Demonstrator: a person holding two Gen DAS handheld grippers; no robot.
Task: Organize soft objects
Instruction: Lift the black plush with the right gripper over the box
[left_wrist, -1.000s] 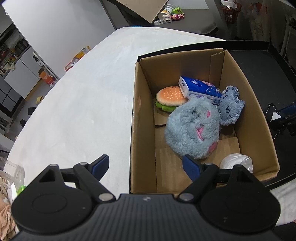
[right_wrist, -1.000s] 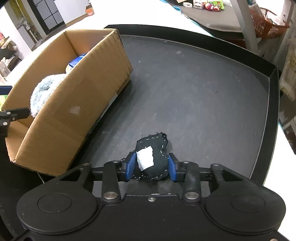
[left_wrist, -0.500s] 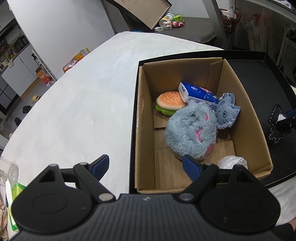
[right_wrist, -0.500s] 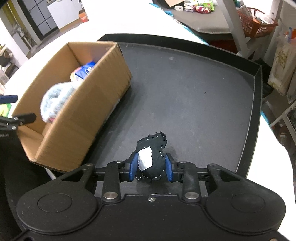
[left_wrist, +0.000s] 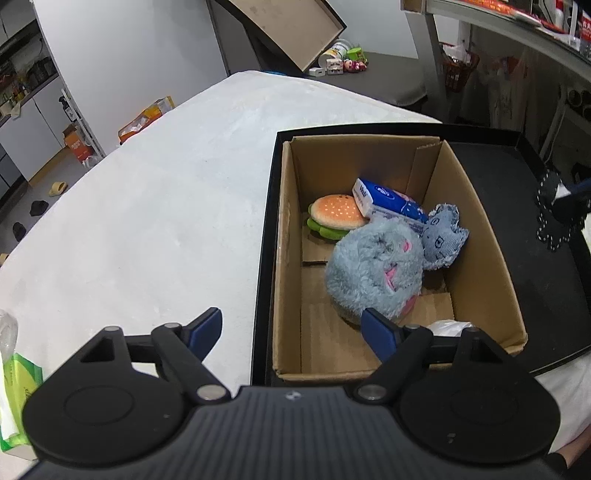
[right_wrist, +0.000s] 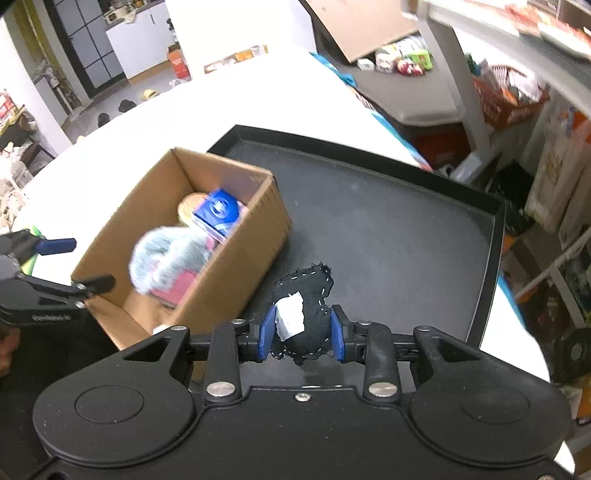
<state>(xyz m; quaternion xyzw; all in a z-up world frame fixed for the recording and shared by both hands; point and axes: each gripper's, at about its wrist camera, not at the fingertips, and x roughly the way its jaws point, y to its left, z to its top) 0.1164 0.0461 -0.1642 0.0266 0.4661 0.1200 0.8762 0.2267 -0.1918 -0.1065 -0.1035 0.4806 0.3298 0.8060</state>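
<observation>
Pinched a black soft toy (right_wrist: 306, 306), white-stitched and white-tagged, between the blue pads of the right gripper (right_wrist: 301, 328), low in the middle of the right wrist view. Closed nearly all the way on it, squeezing the filling so that it could not slip. Held it above the black tray (right_wrist: 388, 221), just right of the cardboard box (right_wrist: 229, 258), most likely for a drop in among the others.

Held the left gripper (left_wrist: 291, 332) wide apart and empty at the bottom of the left wrist view, over the box's near-left corner, perhaps ready to steady the box.

Found inside the box, nearest first: a white crumpled bag (left_wrist: 448, 325), a fluffy blue plush (left_wrist: 373, 269) filling the middle, a denim toy (left_wrist: 443, 240) leaning at its right, then a burger toy (left_wrist: 334, 214) and a blue tissue pack (left_wrist: 384, 201) near the far wall. Left bare floor along the box's left side, probably the easiest landing spot.

Beyond, toward the upper left, only the white desk (left_wrist: 166, 203).
</observation>
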